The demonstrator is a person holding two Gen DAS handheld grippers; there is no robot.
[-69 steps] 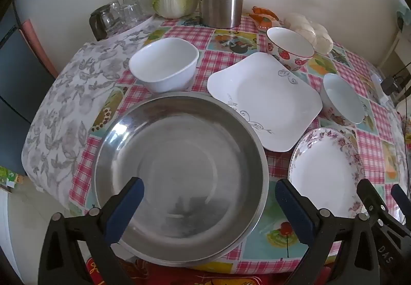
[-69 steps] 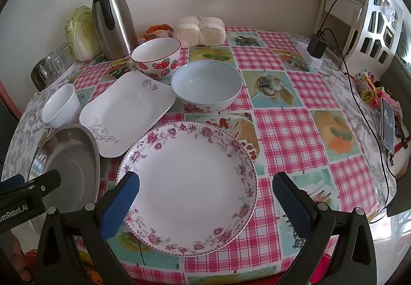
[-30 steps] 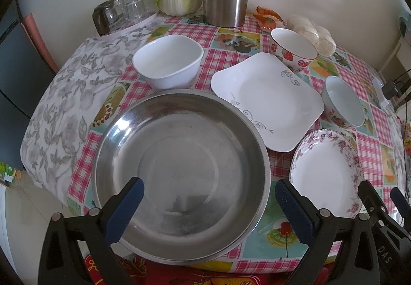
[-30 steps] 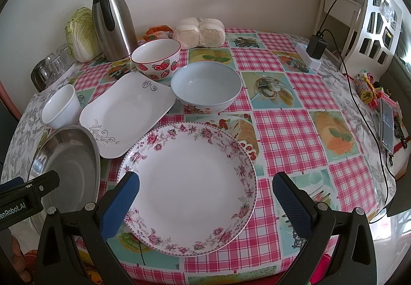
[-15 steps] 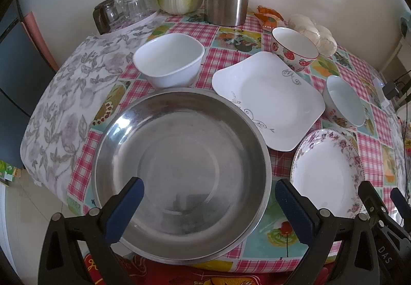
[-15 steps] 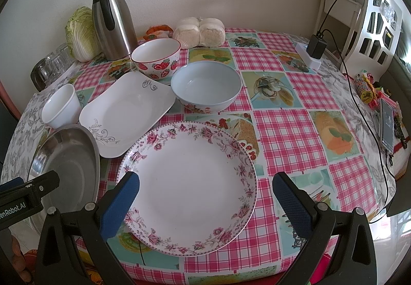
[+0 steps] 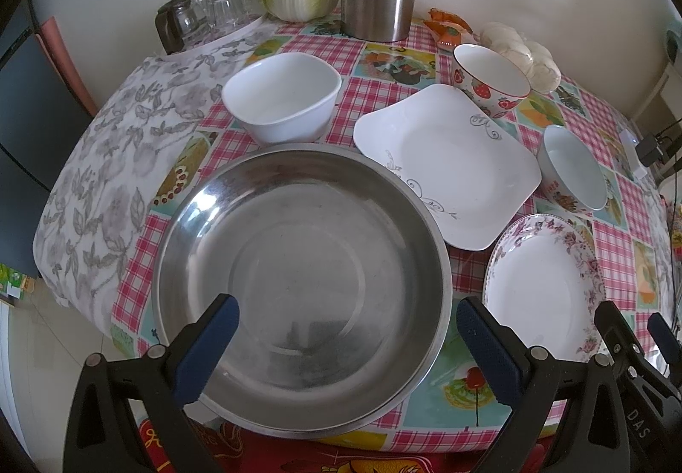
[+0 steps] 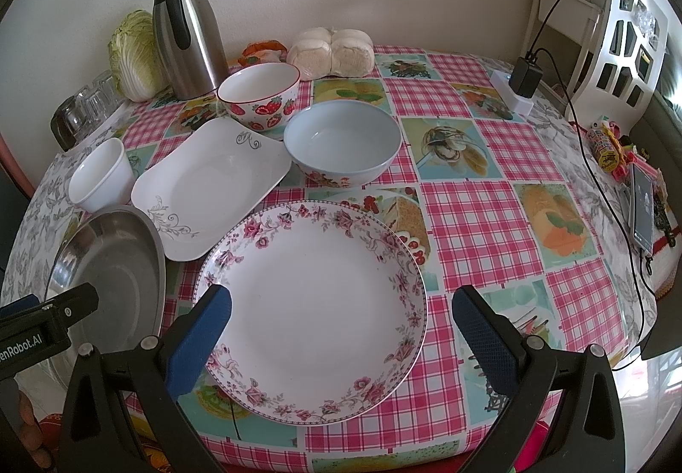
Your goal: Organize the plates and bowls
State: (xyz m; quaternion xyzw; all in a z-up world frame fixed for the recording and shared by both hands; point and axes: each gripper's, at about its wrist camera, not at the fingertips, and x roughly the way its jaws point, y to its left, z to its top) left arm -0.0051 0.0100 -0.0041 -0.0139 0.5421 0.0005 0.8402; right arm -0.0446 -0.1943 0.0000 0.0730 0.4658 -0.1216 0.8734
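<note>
Little differs from a moment ago: both views hold almost steady, and the left view has crept slightly nearer the steel basin. The left tongs (image 7: 347,324) gape wide over the round, shiny steel basin (image 7: 298,260) at the table's (image 8: 490,217) near left edge, gripping nothing. The right tongs (image 8: 341,317) stand equally spread above the empty round floral-rimmed plate (image 8: 311,302) by the near edge. Toward the middle lie an empty square white plate (image 8: 209,183), a pale blue bowl (image 8: 343,145) and a strawberry-patterned bowl (image 8: 260,93); a white bowl (image 7: 281,102) sits by the left edge. All are empty.
</note>
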